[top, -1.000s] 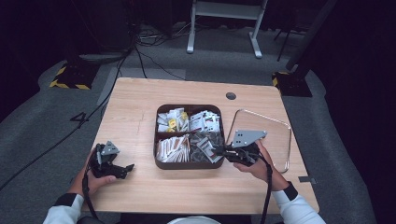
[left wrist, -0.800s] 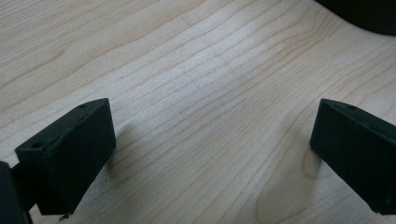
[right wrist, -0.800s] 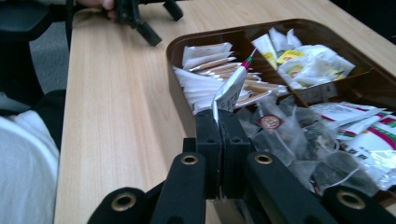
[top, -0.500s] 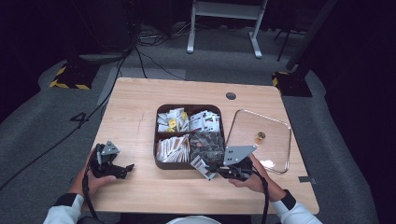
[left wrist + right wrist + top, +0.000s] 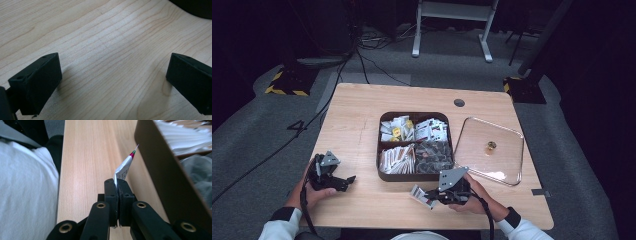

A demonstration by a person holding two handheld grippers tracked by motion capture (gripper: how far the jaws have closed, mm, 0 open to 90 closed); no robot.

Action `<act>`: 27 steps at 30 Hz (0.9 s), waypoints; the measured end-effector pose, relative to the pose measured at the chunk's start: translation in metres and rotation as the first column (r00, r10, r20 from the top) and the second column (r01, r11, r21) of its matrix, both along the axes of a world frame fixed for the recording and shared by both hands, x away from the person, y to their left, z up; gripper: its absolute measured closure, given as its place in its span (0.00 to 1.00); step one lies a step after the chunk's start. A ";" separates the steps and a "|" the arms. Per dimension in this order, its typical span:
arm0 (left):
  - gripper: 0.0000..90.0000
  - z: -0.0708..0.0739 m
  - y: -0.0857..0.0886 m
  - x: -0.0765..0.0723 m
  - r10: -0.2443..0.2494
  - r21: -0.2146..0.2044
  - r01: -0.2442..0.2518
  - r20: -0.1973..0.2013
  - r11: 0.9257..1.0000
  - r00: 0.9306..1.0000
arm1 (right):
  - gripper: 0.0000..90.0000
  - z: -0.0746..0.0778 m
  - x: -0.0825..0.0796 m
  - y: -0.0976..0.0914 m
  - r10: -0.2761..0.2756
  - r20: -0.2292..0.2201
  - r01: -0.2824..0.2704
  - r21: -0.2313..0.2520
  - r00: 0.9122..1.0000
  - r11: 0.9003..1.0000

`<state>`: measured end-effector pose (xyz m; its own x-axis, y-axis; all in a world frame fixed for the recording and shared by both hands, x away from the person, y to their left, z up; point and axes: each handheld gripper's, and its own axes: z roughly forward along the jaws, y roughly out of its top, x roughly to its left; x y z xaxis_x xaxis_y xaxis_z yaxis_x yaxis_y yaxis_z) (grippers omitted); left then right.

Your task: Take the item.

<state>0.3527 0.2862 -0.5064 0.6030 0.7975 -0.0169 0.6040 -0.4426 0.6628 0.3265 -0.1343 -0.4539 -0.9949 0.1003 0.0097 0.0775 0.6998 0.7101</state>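
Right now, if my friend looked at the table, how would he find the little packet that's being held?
Start at the dark brown box with four sections in the middle of the wooden table. Just in front of its near side, the right gripper has its jaws shut on one silvery packet. It is the packet outside the box, with a red and green tip.

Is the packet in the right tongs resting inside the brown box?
No, the right tongs hold the packet over the table, in front of the brown box.

No legible text, label, brand or number anywhere; print on the packets [image 5: 431, 129] too small.
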 end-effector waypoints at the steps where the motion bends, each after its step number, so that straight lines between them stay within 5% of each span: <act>1: 0.00 0.000 0.000 0.000 0.002 -0.002 -0.002 -0.002 1.000 1.000 | 0.98 -0.003 0.000 0.002 0.000 -0.016 0.000 0.005 1.000 1.000; 15: 0.00 0.000 0.000 0.000 0.003 -0.003 -0.003 -0.002 1.000 1.000 | 0.78 -0.007 0.011 -0.003 -0.067 -0.005 0.067 -0.027 0.998 0.997; 27: 0.00 0.000 0.000 0.000 0.002 -0.003 -0.002 -0.002 1.000 1.000 | 0.61 -0.002 0.019 -0.014 -0.121 0.004 0.121 0.002 0.993 0.993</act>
<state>0.3526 0.2860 -0.5065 0.6010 0.7990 -0.0200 0.6060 -0.4393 0.6631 0.3451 -0.1482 -0.4558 -0.9755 0.2198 0.0063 0.1588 0.6845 0.7115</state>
